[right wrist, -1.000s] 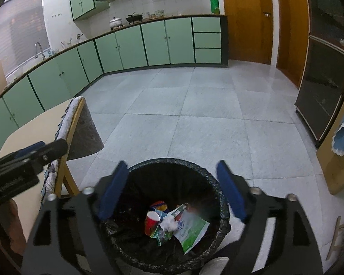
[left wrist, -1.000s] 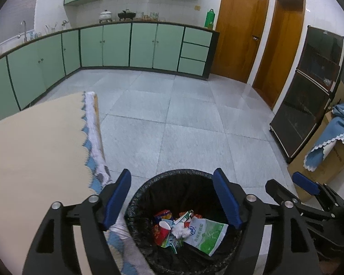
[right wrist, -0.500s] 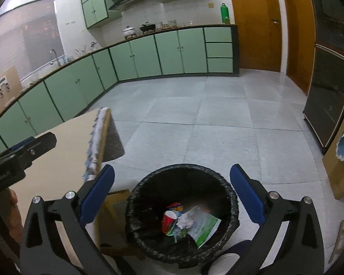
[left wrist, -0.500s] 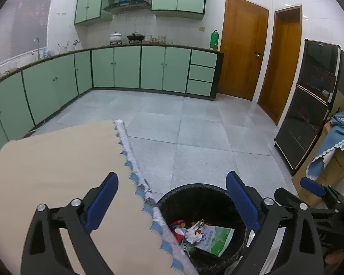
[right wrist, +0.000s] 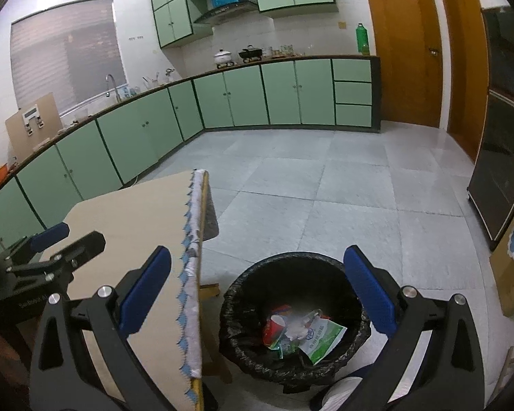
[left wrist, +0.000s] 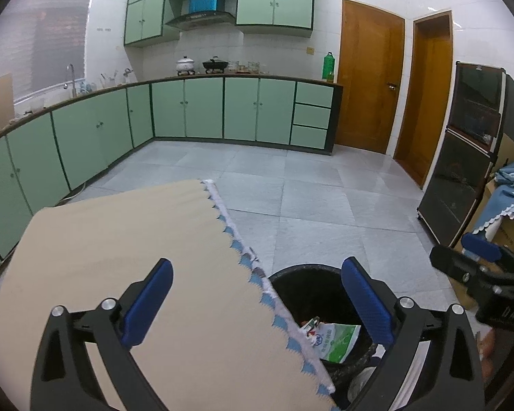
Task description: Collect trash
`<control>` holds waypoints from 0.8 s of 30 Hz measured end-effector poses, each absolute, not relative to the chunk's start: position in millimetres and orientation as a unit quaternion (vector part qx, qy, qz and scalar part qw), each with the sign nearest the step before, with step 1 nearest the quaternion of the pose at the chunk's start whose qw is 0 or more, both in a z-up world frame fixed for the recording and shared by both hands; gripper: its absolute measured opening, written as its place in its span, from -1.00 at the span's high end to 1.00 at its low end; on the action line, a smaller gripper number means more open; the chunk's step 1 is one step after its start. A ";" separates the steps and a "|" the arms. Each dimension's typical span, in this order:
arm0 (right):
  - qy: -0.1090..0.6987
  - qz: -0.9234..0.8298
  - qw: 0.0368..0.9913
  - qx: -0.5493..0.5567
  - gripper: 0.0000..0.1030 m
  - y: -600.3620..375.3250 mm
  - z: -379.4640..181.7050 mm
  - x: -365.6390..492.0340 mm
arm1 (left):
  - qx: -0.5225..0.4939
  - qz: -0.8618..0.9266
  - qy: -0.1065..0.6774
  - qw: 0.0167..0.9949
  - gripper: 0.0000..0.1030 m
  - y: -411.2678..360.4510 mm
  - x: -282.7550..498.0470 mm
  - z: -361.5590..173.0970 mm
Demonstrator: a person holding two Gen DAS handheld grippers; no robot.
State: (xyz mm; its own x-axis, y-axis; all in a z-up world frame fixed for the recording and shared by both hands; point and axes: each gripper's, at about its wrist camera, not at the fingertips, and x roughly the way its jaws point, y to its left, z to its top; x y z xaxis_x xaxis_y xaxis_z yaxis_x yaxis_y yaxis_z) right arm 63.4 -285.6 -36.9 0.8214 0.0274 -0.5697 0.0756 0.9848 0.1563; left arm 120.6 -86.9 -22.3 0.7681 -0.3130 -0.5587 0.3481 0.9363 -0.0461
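Note:
A round bin with a black liner (right wrist: 257, 275) stands on the floor beside the table; it also shows in the left wrist view (left wrist: 303, 274). Trash lies inside it: a red paper cup (right wrist: 274, 327), a green and white wrapper (right wrist: 320, 340) and crumpled white paper (right wrist: 296, 330). My left gripper (left wrist: 257, 299) is open and empty, above the table's edge. My right gripper (right wrist: 257, 291) is open and empty, above the bin. The left gripper shows at the left of the right wrist view (right wrist: 56, 250); the right gripper shows at the right of the left wrist view (left wrist: 476, 260).
A table with a beige cloth (left wrist: 120, 250) and a blue scalloped trim (right wrist: 190, 239) stands left of the bin. Green kitchen cabinets (left wrist: 205, 113) line the far walls. A dark cabinet (left wrist: 462, 178) and a cardboard box with blue cloth (left wrist: 507, 205) stand at the right.
Both grippers have risen and drawn back from the bin, with their jaws opened wider. The left one has shifted over the table, so the cloth hides part of the bin.

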 end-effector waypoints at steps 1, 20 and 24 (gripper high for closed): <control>0.298 -0.011 0.951 0.086 -0.90 -284.2 -35.0 61.2 | 0.031 -0.174 0.290 0.941 -0.87 -84.3 116.9 -21.4; 0.283 -0.002 0.956 0.070 -0.90 -259.1 -18.6 31.6 | 0.013 -0.166 0.271 0.948 -0.87 -57.2 80.7 -10.2; 0.278 -0.001 0.958 0.066 -0.90 -256.9 -14.8 30.1 | 0.015 -0.164 0.265 0.950 -0.87 -55.7 77.5 -9.1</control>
